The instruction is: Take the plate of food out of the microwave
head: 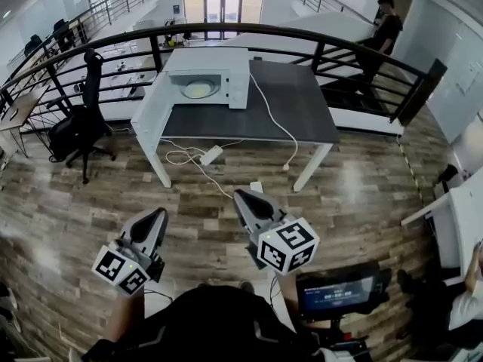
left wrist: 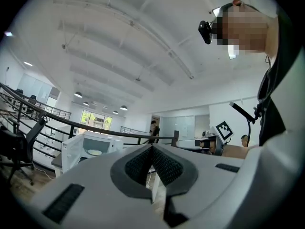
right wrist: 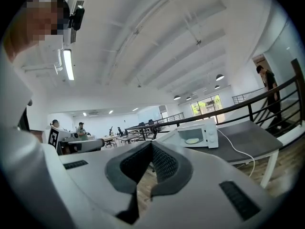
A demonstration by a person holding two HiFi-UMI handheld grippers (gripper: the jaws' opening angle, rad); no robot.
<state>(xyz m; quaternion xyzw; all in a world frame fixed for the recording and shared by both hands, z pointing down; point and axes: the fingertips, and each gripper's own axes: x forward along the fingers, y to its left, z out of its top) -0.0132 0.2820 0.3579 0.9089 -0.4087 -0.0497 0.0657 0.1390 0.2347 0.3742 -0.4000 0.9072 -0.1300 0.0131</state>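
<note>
right hand-held gripper (right wrist: 151, 145) closed, pads (right wrist: 165, 164) ribbed; microwave (right wrist: 200, 134) boxy, white.

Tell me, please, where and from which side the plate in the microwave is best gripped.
Probably its near rim, reached straight through the open front: the plate lies flat inside the microwave, whose walls close off every other side, and the door is swung aside.

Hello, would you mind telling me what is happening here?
A person stands back from the table, a gripper in each hand. The left gripper and right gripper are both shut and empty. The microwave on the table has its door open, and the plate of food sits inside, untouched.
</note>
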